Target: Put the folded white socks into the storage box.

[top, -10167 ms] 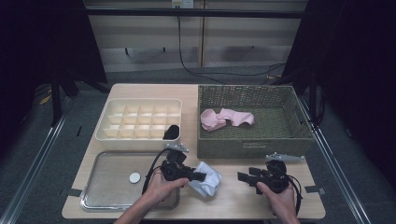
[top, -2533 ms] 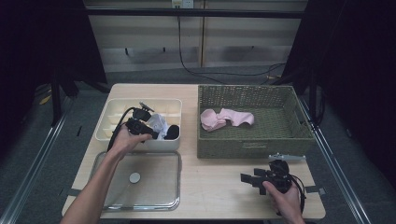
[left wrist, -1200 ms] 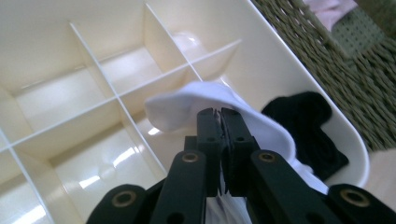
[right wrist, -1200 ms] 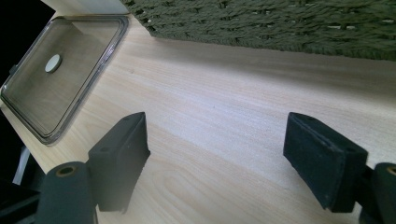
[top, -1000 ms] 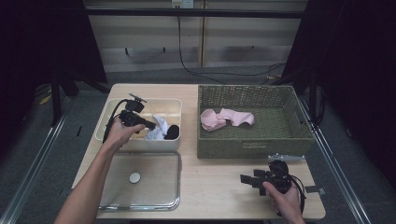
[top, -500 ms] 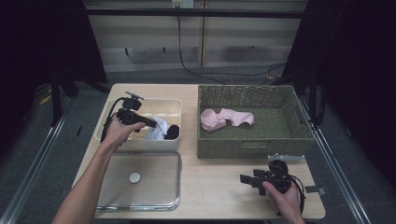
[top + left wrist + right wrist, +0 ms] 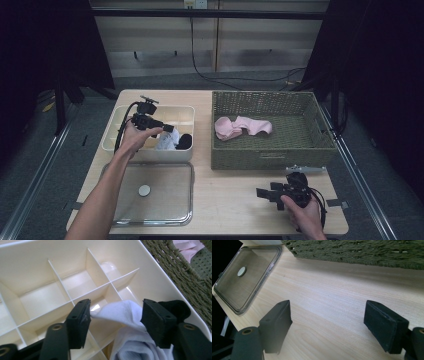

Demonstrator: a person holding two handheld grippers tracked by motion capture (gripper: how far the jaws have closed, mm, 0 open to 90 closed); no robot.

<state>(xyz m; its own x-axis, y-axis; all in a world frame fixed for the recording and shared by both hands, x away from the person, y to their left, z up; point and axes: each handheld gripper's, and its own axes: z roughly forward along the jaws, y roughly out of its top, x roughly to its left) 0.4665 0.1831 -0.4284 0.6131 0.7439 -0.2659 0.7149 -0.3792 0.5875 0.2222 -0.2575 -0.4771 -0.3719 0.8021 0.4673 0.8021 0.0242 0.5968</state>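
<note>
My left gripper (image 7: 167, 128) hovers over the front right corner of the cream divided box (image 7: 120, 131). Its jaws have just been opening. A white sock (image 7: 166, 142) lies loose in a compartment under them. In the left gripper view the white sock (image 7: 127, 315) bulges up between the spread pads (image 7: 80, 315), brushing one tip, with my left gripper (image 7: 116, 312) not pressing on it. A black sock (image 7: 175, 308) sits in the corner cell beside it. My right gripper (image 7: 261, 193) rests open and low over the bare wooden table (image 7: 329, 290), and nothing sits within my right gripper (image 7: 332, 325).
A green wicker basket (image 7: 260, 160) stands at the right and holds a pink sock (image 7: 242, 126). In front of the box lies a clear lid (image 7: 165, 200) with a small white disc (image 7: 144, 190) on it. The table's front edge is close to my right hand.
The left jaws have spread apart and let go of the white sock, which now rests in the box. The left hand shifted slightly. The right gripper has not moved.
</note>
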